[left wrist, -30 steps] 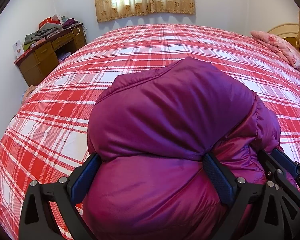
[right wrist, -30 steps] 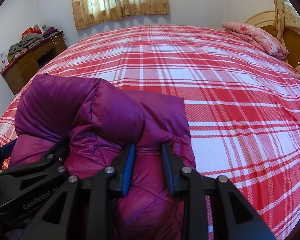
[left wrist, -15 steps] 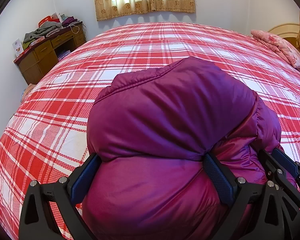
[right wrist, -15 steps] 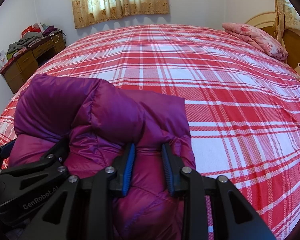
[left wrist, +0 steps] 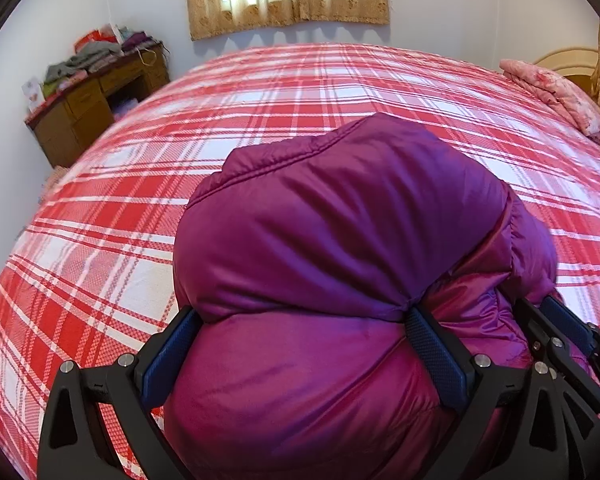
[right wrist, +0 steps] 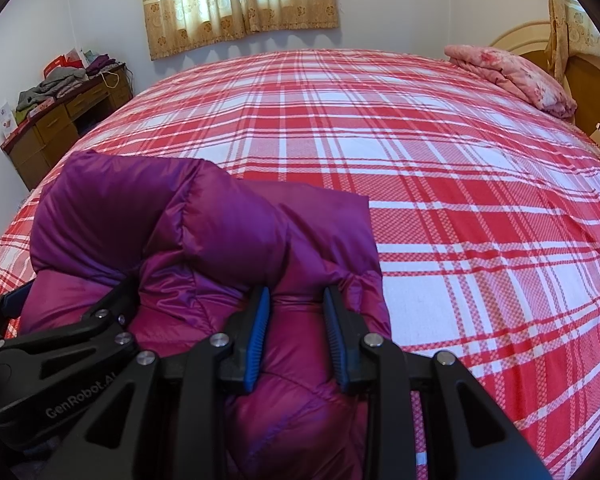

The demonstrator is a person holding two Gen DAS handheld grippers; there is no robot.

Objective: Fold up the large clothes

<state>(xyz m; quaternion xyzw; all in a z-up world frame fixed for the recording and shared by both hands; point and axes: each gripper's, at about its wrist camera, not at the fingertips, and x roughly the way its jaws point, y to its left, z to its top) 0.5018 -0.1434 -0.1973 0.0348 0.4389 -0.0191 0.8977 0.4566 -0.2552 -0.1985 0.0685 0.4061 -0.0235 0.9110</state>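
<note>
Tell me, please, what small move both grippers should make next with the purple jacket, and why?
Probably lower the bundle onto the bed and let go. The purple down jacket is already doubled over into a compact bundle, the left gripper clamping its bulk and the right gripper pinching a fold beside it. Bare plaid bedspread lies just ahead.

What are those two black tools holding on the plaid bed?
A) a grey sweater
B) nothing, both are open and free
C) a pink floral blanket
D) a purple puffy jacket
D: the purple puffy jacket bulges between the fingers of the left tool, and the right tool pinches a fold of the same jacket on the red plaid bedspread.
</note>
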